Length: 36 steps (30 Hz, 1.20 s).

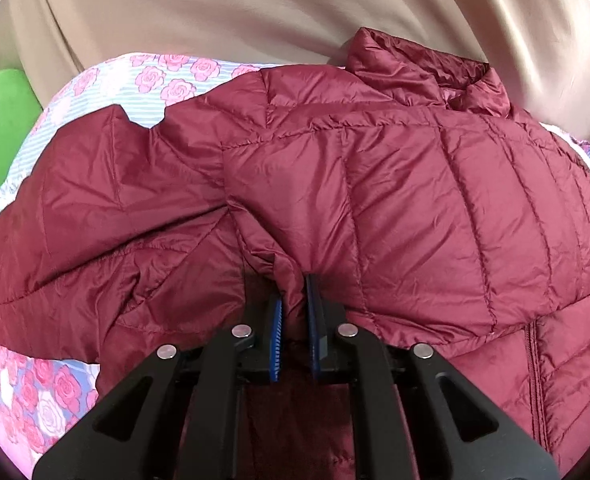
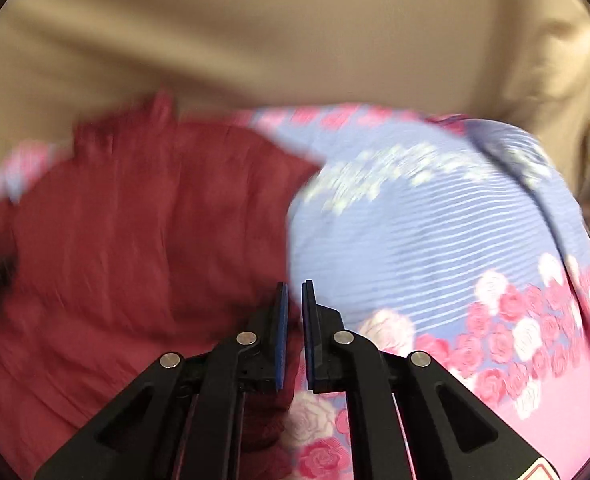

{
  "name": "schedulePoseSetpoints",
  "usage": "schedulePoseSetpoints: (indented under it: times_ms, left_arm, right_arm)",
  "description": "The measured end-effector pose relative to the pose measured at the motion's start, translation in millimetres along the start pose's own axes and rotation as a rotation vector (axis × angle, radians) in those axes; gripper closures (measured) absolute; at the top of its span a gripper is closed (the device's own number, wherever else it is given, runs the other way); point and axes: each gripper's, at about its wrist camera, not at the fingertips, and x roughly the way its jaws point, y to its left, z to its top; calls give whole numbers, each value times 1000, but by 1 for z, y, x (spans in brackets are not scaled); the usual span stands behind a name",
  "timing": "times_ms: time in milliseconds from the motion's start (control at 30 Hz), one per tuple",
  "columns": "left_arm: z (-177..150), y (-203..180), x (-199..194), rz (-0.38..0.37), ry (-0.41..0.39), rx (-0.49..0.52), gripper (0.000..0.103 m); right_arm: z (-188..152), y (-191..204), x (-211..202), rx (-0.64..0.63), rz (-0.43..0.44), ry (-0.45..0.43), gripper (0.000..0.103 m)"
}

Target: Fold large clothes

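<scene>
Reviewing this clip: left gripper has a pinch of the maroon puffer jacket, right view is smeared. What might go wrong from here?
1. The left gripper holds only a thin pinch of the slick jacket; the fabric may slip out when lifted.
2. The right gripper is nearly closed with nothing visibly between its fingers, and its view is motion-blurred, so a grab at the jacket edge could miss or catch the floral sheet.
3. The sleeve lies bunched, so a fold may trap it unevenly.

jacket (image 1: 395, 200): glossy quilted cloth | bedsheet (image 2: 435, 240): matt printed cloth | curtain (image 1: 255, 12): smooth cloth
</scene>
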Motion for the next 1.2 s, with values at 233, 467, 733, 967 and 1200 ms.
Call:
schedulePoseSetpoints:
  times_ms: [233,467,733,967,1200]
  left_arm:
    - [2,0,2,7,2,6,93]
    - [-9,-2,-4,-7,6,8,86]
    - [-24,10,-14,-86,32,-68,86]
    - [-28,33,-32,-124,-1,-190,84]
    - [-31,172,-78,-54,-62,-532,31]
  right_arm:
    - [38,21,42,60,144,48,91]
    - [17,6,50,162,115,44,99]
    - [-18,-10,59,168,108,88,103]
    - [-18,15,40,75,-12,64,96]
    - [-23,56,-12,-79,37,35,79]
